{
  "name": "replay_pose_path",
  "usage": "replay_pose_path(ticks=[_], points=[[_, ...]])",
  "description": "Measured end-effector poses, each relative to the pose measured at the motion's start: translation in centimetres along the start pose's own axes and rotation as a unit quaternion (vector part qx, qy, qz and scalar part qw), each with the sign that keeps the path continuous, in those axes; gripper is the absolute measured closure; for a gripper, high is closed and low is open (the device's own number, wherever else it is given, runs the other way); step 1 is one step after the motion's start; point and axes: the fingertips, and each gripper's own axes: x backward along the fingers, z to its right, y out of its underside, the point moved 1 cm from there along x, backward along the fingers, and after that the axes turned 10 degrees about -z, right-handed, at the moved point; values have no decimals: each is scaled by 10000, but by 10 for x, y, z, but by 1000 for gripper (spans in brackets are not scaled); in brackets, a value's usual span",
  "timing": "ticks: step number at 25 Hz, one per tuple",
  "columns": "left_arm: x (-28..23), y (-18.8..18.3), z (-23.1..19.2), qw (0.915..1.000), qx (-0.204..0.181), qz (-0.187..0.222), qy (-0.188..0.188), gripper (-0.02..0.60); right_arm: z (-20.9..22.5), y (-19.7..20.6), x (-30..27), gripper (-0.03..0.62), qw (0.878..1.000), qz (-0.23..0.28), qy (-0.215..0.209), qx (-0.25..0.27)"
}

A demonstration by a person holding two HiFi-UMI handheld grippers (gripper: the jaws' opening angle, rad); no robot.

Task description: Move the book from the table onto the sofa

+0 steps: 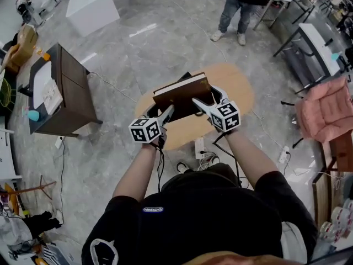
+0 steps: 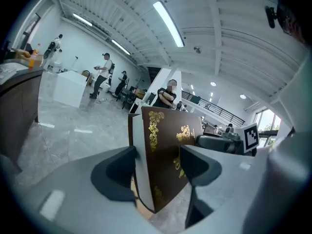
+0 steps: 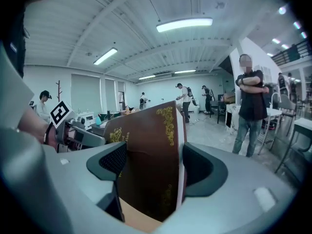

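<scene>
Above the oval table, mid-scene: the book is carried between both grippers, each gripping it near its near edge, and it is tilted.
Book: closed, with a brown cover, gold ornament and a pale page block. The left gripper view and the right gripper view each show it standing between the jaws.
Contact with table: wood shows under the book's lower corner, but I cannot tell whether the two touch.
Left gripper: its jaws are clamped on the book's left part, one pad on each cover.
Right gripper: its jaws are closed on the book's right part, pads pressing both covers.
Left of scene: a dark wooden cabinet stands well apart from the table.
Far left: a white box sits on the grey floor.
Far side: a person in jeans stands beyond the table.
Right edge: a pink cushioned seat.
</scene>
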Motion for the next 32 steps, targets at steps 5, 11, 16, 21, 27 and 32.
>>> replay_pose_path(ticks=[5, 11, 16, 21, 27, 32], points=[[-14, -18, 38, 9991, -266, 155, 306, 294, 21, -10, 44, 221, 9988, 310, 368, 16], [-39, -22, 86, 9969, -480, 81, 623, 294, 49, -9, 94, 226, 9958, 565, 722, -8], [-66, -26, 132, 9949, -584, 126, 813, 294, 80, -3, 139, 224, 9928, 751, 934, 5], [-99, -24, 197, 9904, -824, 9, 1114, 294, 120, 16, 199, 224, 9883, 846, 1270, -82], [-150, -24, 277, 9834, -1119, -100, 1425, 294, 174, 47, 272, 224, 9815, 973, 1614, -334], [-195, -13, 350, 9737, -1343, -351, 1805, 294, 218, 71, 341, 227, 9712, 1105, 2037, -558]])
